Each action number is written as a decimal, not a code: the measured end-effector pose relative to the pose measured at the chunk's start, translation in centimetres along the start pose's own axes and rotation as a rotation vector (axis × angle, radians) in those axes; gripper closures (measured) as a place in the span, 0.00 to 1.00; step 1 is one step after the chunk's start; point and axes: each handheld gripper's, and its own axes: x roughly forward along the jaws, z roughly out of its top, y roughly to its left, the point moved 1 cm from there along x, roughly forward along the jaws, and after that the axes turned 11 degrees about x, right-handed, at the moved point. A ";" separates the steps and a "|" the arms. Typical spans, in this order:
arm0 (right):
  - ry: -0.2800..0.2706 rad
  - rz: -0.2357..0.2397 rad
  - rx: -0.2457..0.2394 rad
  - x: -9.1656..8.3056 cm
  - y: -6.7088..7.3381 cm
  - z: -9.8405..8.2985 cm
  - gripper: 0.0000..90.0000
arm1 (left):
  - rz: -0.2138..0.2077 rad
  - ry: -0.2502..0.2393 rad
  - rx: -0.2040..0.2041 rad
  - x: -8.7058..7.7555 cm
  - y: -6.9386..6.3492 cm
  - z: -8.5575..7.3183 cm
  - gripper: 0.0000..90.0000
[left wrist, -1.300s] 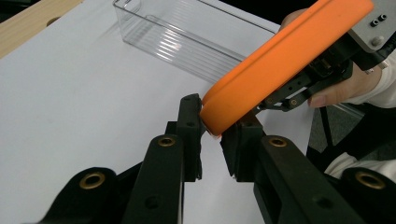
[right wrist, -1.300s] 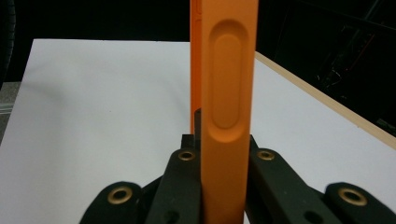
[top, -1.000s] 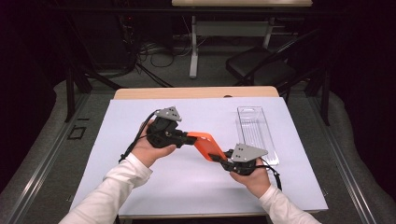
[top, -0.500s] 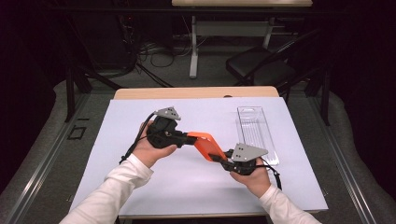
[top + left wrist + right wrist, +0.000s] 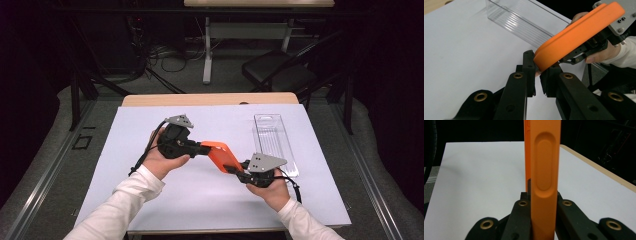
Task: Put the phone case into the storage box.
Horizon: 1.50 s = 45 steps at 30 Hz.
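Left jaws: the left gripper (image 5: pixel 176 141) is pinching one end of the orange case (image 5: pixel 223 156); in the left gripper view its two black jaws are closing on the rounded rim (image 5: pixel 541 65).
Right jaws: the right gripper (image 5: pixel 260 172) is clamping the opposite end; in the right gripper view the case (image 5: pixel 545 175) is standing edge-on between the pressed-in jaws.
Orange case: it is hanging in the air above the white sheet (image 5: pixel 125 150) on the worktop, bridging the two grippers, tilted down toward the right one.
Just changed: nothing worth noting; compared with a second ago both hands are sitting in the same places and the case is lying at the same slant.
Meaning: I judge this a steady two-ended hold, likely the pause before the case is pulled apart, flexed or passed over.
Clear tray: the ribbed plastic tray (image 5: pixel 274 142) is lying on the sheet just beyond the right gripper, apart from the case.
Hard to make out: whether the case is one piece or two joined shells; what, if anything, is inside it; the tray's contents.
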 end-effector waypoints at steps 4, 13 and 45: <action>0.003 0.005 -0.004 0.0 0.1 0.0 0.95 | 0.003 0.009 -0.005 0.1 0.0 0.0 0.92; 0.002 -0.007 -0.002 0.0 0.1 0.0 0.87 | 0.001 0.004 -0.033 0.1 0.0 0.1 0.92; -0.040 -0.086 0.028 -0.2 0.0 0.8 0.48 | 0.043 0.060 -0.213 0.2 0.6 -0.2 0.92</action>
